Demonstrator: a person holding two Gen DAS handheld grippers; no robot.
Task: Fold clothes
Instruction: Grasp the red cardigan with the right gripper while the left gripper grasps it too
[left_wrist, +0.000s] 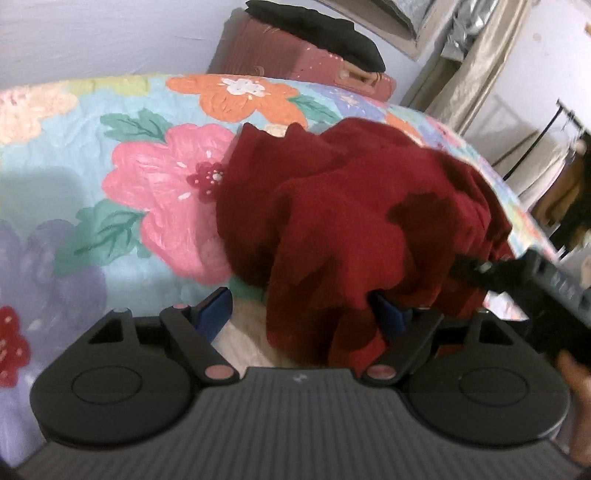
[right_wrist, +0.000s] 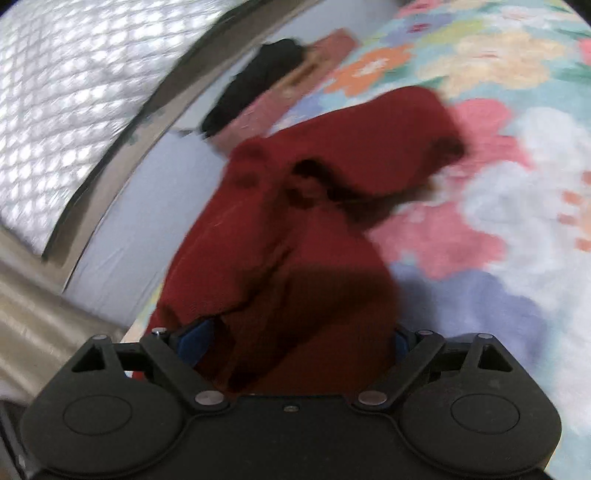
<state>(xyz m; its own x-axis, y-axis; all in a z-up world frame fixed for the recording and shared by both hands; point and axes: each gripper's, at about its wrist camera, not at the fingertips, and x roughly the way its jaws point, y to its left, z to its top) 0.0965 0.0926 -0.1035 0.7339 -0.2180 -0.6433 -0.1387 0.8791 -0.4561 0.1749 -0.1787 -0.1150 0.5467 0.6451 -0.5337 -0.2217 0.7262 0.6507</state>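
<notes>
A dark red knitted garment (left_wrist: 351, 206) lies bunched on a flowered bedspread (left_wrist: 147, 177). Its near part is lifted and hangs in folds over my left gripper (left_wrist: 303, 315). That gripper's jaws stand wide. The cloth drapes over the right blue pad (left_wrist: 391, 317), and the left pad is bare and apart from it. The black body of my other gripper (left_wrist: 546, 280) reaches into the cloth from the right. In the right wrist view, which is blurred, the garment (right_wrist: 295, 221) fills the gap of my right gripper (right_wrist: 298, 339), whose jaws are spread wide.
A reddish-brown case (left_wrist: 295, 62) with a black cloth (left_wrist: 332, 33) on top stands behind the bed against the wall. A beige curtain (left_wrist: 461, 74) hangs at the right. The bed's edge (right_wrist: 147, 314) runs beside a pale wall, below a latticed window (right_wrist: 55, 110).
</notes>
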